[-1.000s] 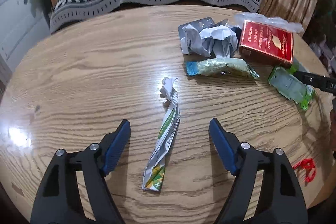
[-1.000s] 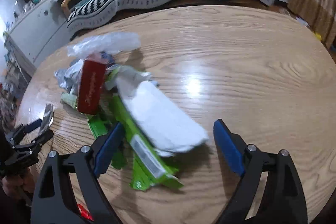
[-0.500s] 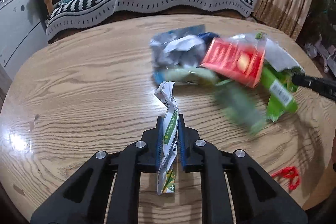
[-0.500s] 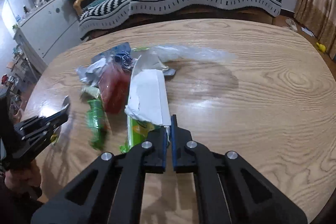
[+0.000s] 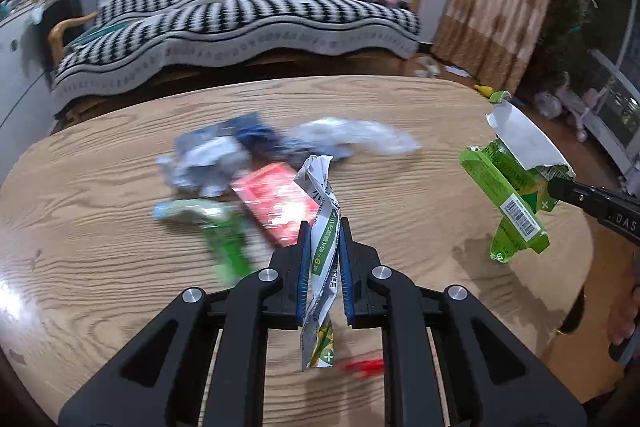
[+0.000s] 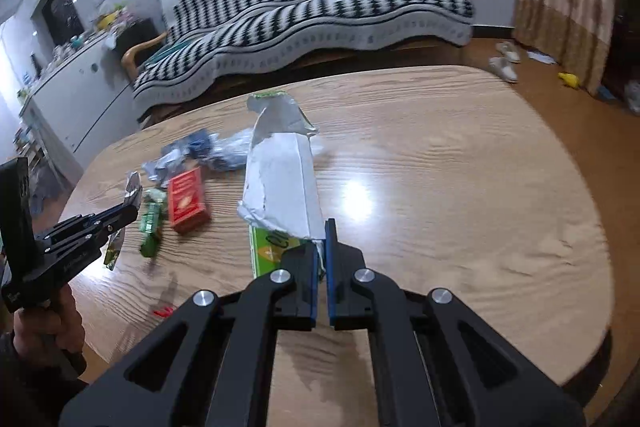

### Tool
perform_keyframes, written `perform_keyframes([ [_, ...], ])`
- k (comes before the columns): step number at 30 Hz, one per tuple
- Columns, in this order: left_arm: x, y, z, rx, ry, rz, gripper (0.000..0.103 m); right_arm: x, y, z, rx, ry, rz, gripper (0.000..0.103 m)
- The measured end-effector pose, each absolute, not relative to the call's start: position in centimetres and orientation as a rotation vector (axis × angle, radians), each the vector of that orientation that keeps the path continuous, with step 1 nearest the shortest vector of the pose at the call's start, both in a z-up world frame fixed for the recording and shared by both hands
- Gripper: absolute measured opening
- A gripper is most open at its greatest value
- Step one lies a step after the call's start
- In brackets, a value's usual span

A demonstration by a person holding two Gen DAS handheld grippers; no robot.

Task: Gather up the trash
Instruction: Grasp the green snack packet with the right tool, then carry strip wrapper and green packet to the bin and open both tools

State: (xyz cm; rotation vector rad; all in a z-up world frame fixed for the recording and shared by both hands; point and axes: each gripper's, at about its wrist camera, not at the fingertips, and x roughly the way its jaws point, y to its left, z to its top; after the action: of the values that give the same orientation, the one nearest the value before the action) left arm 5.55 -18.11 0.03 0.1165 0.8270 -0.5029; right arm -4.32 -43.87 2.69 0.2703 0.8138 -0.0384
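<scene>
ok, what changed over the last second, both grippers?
Both were open a second ago. The left gripper shut on the twisted wrapper and lifted it off the table. The right gripper shut on the green carton and raised it clear of the pile. The red box, the crumpled paper and the small green packet remain on the table.

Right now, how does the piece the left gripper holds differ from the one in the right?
The left gripper pinches a thin, twisted white-and-green wrapper strip. The right gripper pinches a wider, torn green carton with its white inside showing. Both grippers are shut and hold their pieces above the wooden table.
</scene>
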Motion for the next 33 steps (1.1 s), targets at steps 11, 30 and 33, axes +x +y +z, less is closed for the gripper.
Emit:
perform_keyframes([
  [11,-1.8,-35.2,-0.1,0.147,0.847,-0.8,0.013,-17.0,-57.5,2.0,0.354,0.77,-0.319,0.004],
  [30,-17.5,-57.9,-6.7,0.277,0.93,-1.217,0.013,-35.6,-75.1,-7.7,0.584,0.947,-0.701,0.004],
  [33,-18.3,-59.7,-8.0,0.293,0.952,-1.237,0.013,-36.6,-76.3,-9.6,0.624,0.988,-0.709,0.004],
])
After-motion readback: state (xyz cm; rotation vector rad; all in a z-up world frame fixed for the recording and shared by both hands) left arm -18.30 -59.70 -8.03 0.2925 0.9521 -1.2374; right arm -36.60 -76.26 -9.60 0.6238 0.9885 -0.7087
